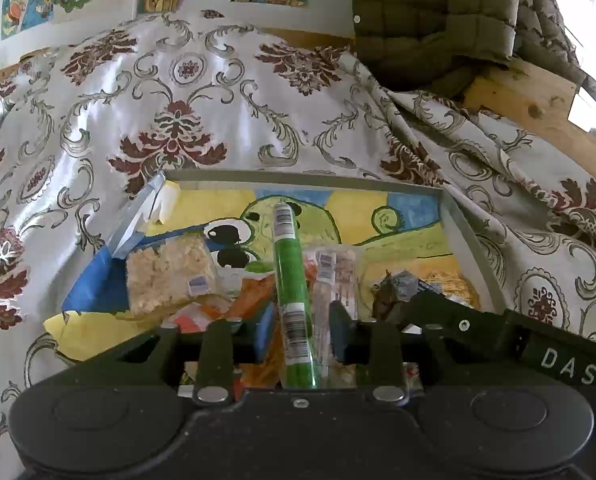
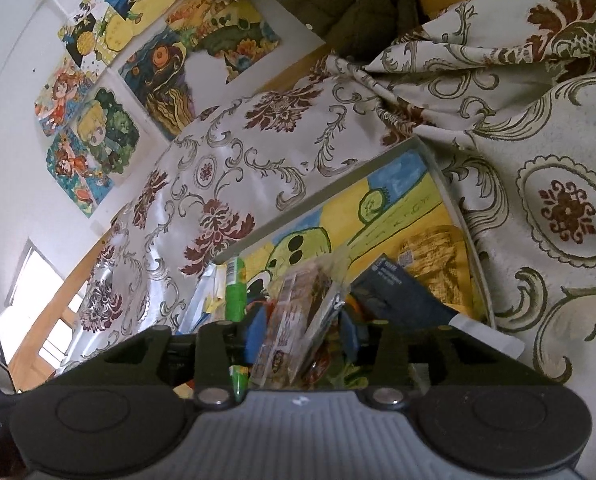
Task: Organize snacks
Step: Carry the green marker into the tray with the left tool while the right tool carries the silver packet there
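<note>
Here: green tube (image 1: pixel 291 280) between left tongs (image 1: pixel 304 330) | snack bags crowd tray (image 1: pixel 310 184)

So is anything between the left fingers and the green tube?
No. The green tube already lies between the left fingers, which stand slightly apart from it. Other snack packs crowd beside it in the tray.

green tube (image 1: pixel 293 280) (upright), snack tray (image 1: pixel 454 216)

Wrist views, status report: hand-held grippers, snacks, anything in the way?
Left hand-held gripper open, green tube between its fingers. Right hand-held gripper open around clear snack packet. Both over crowded box; nothing blocking.
</note>
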Action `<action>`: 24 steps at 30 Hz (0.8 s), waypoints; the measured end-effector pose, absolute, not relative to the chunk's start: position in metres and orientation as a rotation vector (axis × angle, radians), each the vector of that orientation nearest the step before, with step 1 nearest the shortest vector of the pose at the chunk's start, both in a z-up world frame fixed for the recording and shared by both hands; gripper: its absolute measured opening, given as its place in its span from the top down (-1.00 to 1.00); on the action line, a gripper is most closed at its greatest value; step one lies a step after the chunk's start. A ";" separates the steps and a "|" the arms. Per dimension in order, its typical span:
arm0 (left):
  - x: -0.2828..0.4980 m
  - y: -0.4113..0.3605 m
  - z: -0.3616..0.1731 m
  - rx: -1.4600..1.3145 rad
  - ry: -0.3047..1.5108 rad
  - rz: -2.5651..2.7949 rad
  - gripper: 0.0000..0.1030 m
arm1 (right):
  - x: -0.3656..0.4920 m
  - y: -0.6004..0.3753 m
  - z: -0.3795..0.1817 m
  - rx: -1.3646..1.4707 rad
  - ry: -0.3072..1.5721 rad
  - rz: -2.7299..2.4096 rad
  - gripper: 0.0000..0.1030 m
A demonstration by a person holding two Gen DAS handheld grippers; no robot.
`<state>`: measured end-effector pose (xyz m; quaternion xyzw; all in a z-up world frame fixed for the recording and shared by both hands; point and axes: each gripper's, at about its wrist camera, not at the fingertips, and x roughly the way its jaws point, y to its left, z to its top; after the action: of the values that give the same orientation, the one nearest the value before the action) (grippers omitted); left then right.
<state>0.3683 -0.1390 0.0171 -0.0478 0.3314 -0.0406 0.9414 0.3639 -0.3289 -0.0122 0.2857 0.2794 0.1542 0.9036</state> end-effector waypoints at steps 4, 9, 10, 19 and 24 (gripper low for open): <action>0.365 -0.136 0.017 -0.100 0.668 -0.082 0.18 | 0.363 -0.330 -0.011 0.583 0.563 0.306 -0.14; 0.360 -0.129 0.020 -0.130 0.642 -0.074 -0.08 | 0.360 -0.332 -0.007 0.570 0.534 0.293 -0.23; 0.358 -0.127 0.021 -0.136 0.638 -0.070 -0.12 | 0.359 -0.333 -0.006 0.567 0.527 0.290 -0.26; 0.334 -0.111 0.040 -0.168 0.580 -0.016 -0.67 | 0.347 -0.332 0.013 0.528 0.451 0.273 -0.53; 0.313 -0.101 0.055 -0.184 0.530 0.033 -0.84 | 0.333 -0.333 0.027 0.487 0.414 0.248 -0.69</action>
<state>0.3125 -0.1010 0.0555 -0.0909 0.2615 0.0161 0.9608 0.3330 -0.3328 0.0271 0.2388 0.2031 0.1215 0.9418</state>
